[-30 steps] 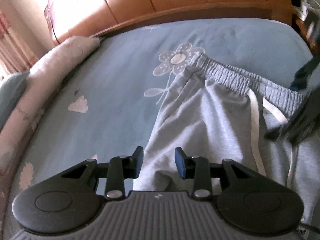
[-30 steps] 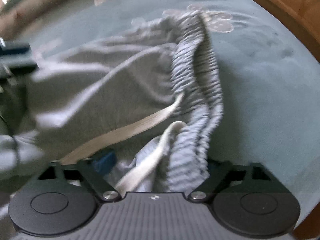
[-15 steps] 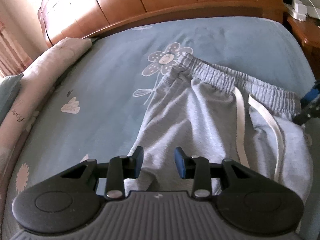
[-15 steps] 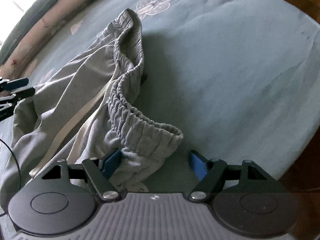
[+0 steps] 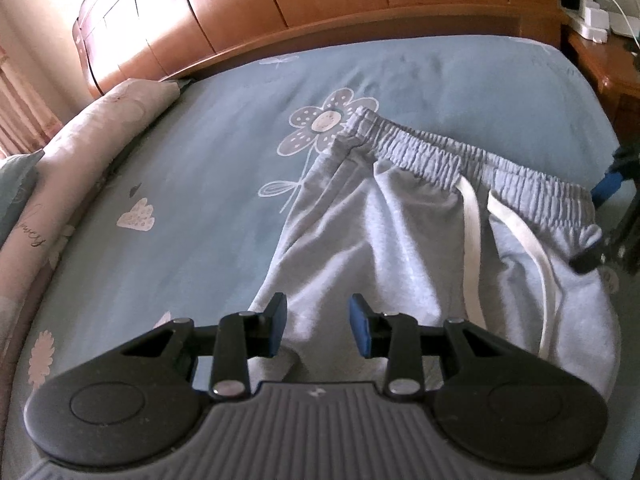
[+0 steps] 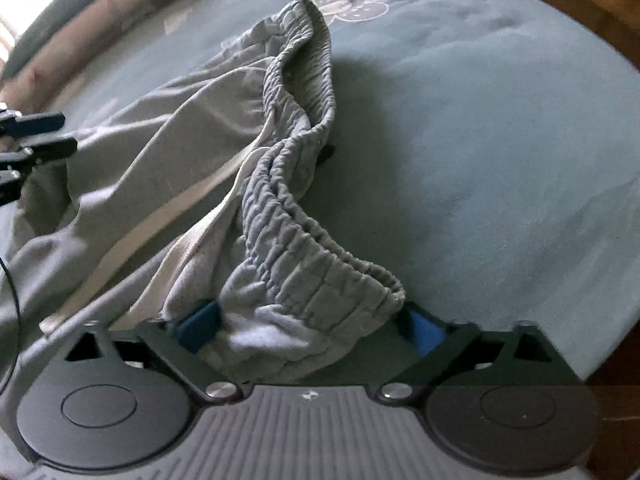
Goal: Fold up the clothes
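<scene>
Grey sweatpants point(image 5: 384, 240) lie spread on a bed point(image 5: 208, 168) covered in a blue flowered sheet, the elastic waistband point(image 5: 460, 160) turned toward the wooden headboard point(image 5: 320, 0), two white drawstrings point(image 5: 472, 232) trailing down the front.

The left gripper point(image 5: 318, 324) hangs low over the lower part of the garment, its blue-padded fingers point(image 5: 276, 324) partly apart; grey cloth shows in the gap between them, but whether the pads press on it cannot be told from either view.

At the waistband's far end, the right gripper point(image 6: 308, 326) has its fingers point(image 6: 198, 322) spread wide and opening, the bunched corner of the waistband point(image 6: 320, 276) lying loose between them, neither pad pressing it. In the left wrist view that gripper point(image 5: 608, 204) shows at the frame's right edge, beside the waistband's end.

A pale patterned pillow point(image 5: 80, 152) lines the bed's left side.
</scene>
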A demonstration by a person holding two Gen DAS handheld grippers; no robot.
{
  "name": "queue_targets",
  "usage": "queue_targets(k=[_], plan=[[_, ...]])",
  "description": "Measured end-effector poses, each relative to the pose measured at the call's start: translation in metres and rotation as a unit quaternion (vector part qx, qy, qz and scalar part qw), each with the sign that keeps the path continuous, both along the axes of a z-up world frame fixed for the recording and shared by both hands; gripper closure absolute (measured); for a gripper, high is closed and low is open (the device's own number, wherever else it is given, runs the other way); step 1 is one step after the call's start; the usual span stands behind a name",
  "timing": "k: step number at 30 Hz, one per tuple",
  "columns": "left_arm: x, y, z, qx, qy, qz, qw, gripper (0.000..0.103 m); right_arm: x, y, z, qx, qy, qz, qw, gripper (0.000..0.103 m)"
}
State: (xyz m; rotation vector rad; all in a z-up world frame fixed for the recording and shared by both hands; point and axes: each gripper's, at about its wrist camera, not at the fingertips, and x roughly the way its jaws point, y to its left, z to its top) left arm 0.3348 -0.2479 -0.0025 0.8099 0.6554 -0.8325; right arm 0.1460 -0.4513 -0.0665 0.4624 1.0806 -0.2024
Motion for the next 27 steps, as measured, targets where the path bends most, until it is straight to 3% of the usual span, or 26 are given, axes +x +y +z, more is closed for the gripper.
queue_targets(k=[7,13,18,20,22,26,27], plan=[[0.0,0.006,-0.002,0.004,0.003,0.007,1.0,0.067,0.006,-0.009,0.038,-0.085,-0.069,0.08,0.991,0.017],[-0.003,0.006,-0.005,0.005,0.002,0.005,1.0,0.064,0.043,-0.012,0.035,-0.118,-0.035,0.16,0.979,0.016],[-0.003,0.008,-0.004,0.005,0.003,0.005,1.0,0.061,0.067,-0.003,0.02,-0.065,0.032,0.214,0.974,0.018],[-0.003,0.008,-0.004,0.006,0.002,0.007,1.0,0.06,0.07,0.0,0.018,-0.055,0.04,0.221,0.973,0.025],[-0.003,0.008,-0.004,0.003,0.003,0.01,0.9999,0.06,0.074,0.002,0.018,-0.03,0.047,0.232,0.971,0.045],[-0.004,0.006,-0.004,0.003,0.006,0.011,0.9999,0.06,0.081,-0.001,0.016,0.02,0.062,0.242,0.968,0.059],[-0.004,0.006,-0.004,0.002,0.007,0.011,0.9999,0.06,0.081,-0.003,0.014,0.029,0.067,0.237,0.969,0.067]])
